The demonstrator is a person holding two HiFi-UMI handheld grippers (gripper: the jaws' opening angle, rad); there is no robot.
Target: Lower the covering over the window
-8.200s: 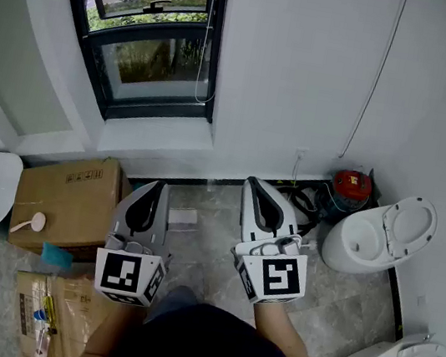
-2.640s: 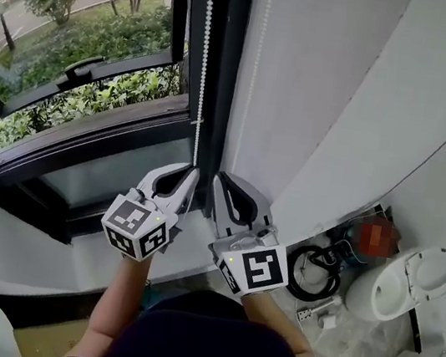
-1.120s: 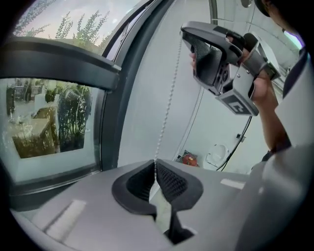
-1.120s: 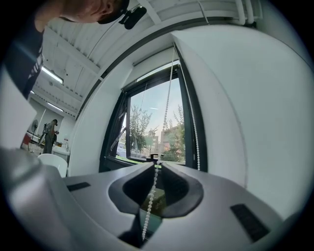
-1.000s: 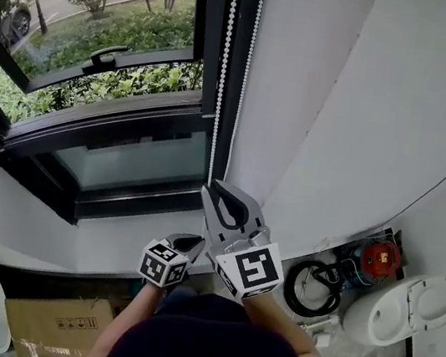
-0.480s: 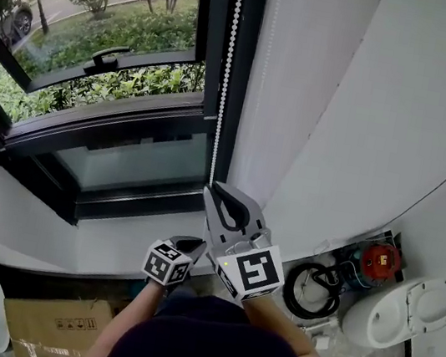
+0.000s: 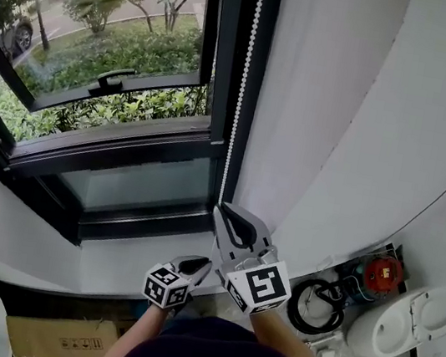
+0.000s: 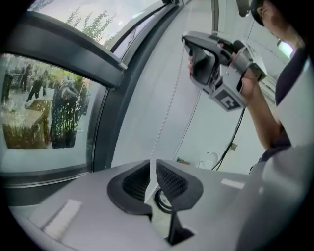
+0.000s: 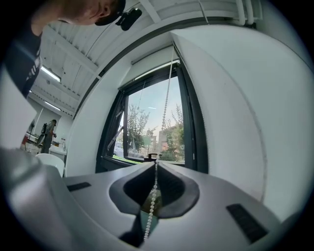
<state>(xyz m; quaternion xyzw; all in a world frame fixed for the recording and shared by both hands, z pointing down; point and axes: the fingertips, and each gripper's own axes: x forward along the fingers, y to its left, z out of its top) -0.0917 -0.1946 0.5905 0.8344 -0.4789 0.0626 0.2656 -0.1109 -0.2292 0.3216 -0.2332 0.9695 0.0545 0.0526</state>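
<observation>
A white bead chain (image 7: 242, 92) hangs down the dark frame of the window (image 7: 107, 112). My right gripper (image 7: 220, 208) is shut on it, and in the right gripper view the chain (image 9: 166, 108) passes between its closed jaws (image 9: 156, 164). A white rolled-up blind (image 9: 147, 66) sits across the window's top. My left gripper (image 7: 205, 261) is lower, just below the right one. In the left gripper view the chain (image 8: 169, 110) runs from the right gripper (image 8: 186, 49) down into the left gripper's nearly closed tips (image 8: 152, 161).
A white windowsill (image 7: 110, 248) lies under the window, with white wall to its right. On the floor to the right are a toilet (image 7: 437, 315), a red canister (image 7: 383, 272) and a coiled black hose (image 7: 316, 303). A cardboard box (image 7: 62, 333) stands at lower left.
A few seconds ago the left gripper was beside the right one on the chain; it now sits below it. Over the last second both grippers barely move and the head view shifts slightly.
</observation>
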